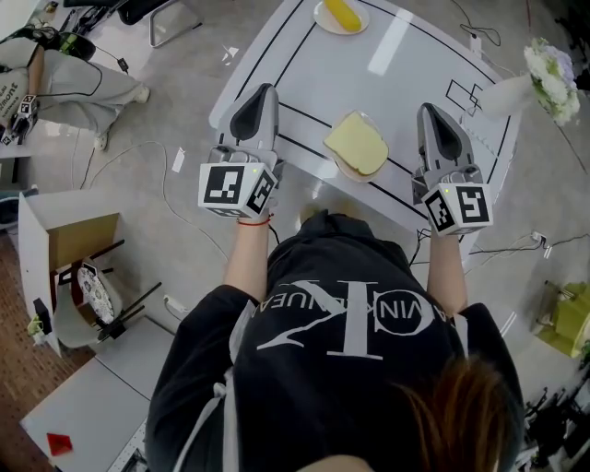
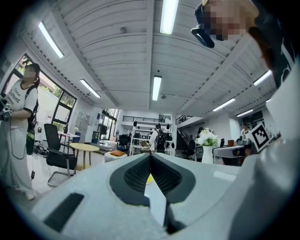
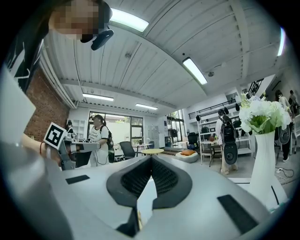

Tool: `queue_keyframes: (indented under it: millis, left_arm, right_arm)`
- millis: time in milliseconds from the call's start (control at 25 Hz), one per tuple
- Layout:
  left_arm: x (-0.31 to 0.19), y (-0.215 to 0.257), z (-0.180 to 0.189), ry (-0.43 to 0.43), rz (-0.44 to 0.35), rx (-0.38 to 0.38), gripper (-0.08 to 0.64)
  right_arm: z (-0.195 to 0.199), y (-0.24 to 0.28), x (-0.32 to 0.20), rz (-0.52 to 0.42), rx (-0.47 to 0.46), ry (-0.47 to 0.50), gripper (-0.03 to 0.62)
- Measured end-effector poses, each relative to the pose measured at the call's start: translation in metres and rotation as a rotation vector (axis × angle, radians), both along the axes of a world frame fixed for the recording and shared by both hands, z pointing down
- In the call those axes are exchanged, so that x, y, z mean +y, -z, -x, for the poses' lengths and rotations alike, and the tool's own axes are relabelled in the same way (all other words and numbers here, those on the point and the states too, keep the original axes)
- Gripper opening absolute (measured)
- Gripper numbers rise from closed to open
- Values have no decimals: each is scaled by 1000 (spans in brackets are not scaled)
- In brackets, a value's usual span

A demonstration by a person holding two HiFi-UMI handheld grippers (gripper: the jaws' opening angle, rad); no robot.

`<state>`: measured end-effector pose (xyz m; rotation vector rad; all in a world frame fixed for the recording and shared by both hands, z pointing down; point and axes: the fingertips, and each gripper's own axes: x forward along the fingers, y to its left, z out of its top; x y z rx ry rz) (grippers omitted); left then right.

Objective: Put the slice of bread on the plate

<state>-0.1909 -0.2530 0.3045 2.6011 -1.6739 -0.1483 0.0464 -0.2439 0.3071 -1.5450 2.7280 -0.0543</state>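
Overhead layout, read left to right. At far left, open brown cardboard box (image 1: 81, 241) on the grey floor (image 1: 166, 111), well apart from the white rectangular table with black lines (image 1: 323, 83). Over the near left part of the tabletop, grey two-jaw left gripper (image 1: 263, 92) with its black-and-white marker cube (image 1: 237, 187), held level and pointing away from the person in the black printed shirt (image 1: 341, 313); jaws closed tip to tip in the left gripper view, nothing between the ribbed black pads (image 2: 136, 176). Between the two grippers, near the table's front edge, small round white plate (image 1: 343, 171), with the pale yellow, roughly square slice of bread (image 1: 356, 143) lying flat on it, covering most of it, touched by neither gripper. At the far edge of the table, second round white plate (image 1: 320, 18) bearing an elongated yellow item (image 1: 343, 13), kind not discernible. Right of the bread, grey two-jaw right gripper (image 1: 430, 111), likewise level over the tabletop and roughly parallel to the left one; jaws fully together in the right gripper view, empty. At the table's far right corner, white vase of white flowers (image 1: 502, 97), well apart from both grippers.
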Motion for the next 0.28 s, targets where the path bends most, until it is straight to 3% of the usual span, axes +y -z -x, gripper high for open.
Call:
queue_keyframes:
  millis: [280]
  left_arm:
    - [3,1,4,7,-1,-2,11]
  right_arm:
    - [3,-1,1,10,-12,2,0]
